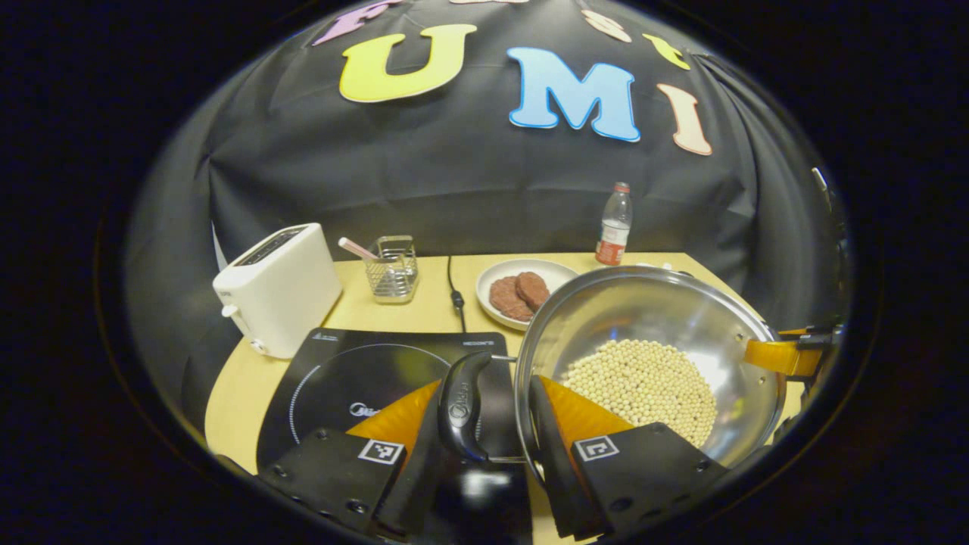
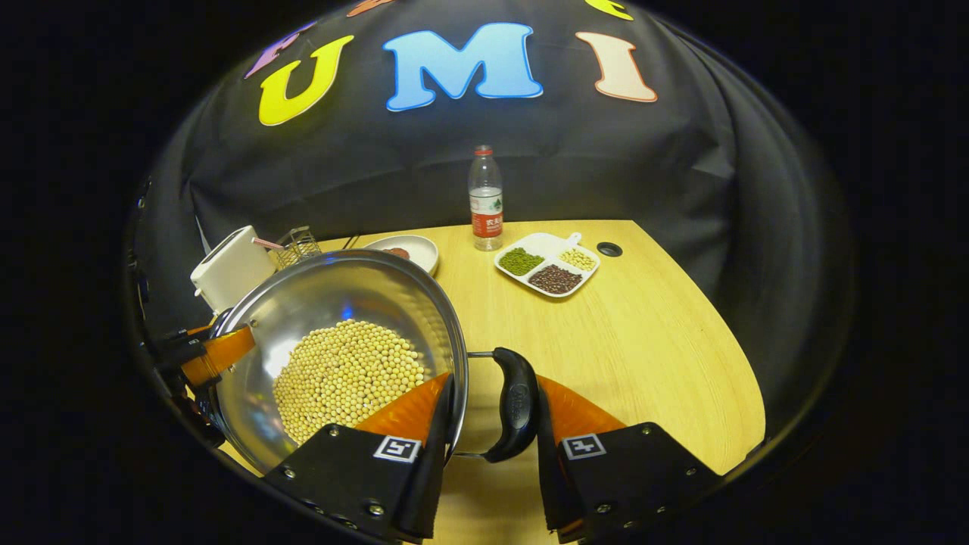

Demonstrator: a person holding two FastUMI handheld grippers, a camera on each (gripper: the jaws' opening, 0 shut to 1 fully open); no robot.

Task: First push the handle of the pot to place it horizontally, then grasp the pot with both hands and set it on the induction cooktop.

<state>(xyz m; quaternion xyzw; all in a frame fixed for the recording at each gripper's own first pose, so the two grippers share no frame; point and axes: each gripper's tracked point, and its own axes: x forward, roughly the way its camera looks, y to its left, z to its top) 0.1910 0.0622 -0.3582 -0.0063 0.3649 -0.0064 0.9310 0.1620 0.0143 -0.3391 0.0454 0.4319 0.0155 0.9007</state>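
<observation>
**A:** Starting up close: the left gripper [image 1: 496, 424] is straddling the pot's left handle [image 1: 463, 405] and rim, 1 finger outside the handle, the other inside the pot [image 1: 651, 363] by the beans [image 1: 643, 390]. Can't tell if both are actually pressing, though. The right gripper [image 2: 492, 424] is doing the mirror job on the right handle [image 2: 516, 412]. Its jaws are sitting narrow around it, 1 finger looking tight on the handle, the other at the rim.

**B:** So the handle push is looking done and we're in the 2-handed carry?

**A:** That's my read. The pot is sitting just beside the cooktop [image 1: 356, 378], its rim already overlapping the near right edge, tilted a bit.

**B:** Next move?

**A:** Probably sliding it left over the ring and keeping it level so beans aren't spilling. Further back, the toaster [image 1: 276, 299], wire basket [image 1: 392, 269], patty plate [image 1: 522, 291] and bottle [image 1: 615, 225] are all standing well clear.
</observation>
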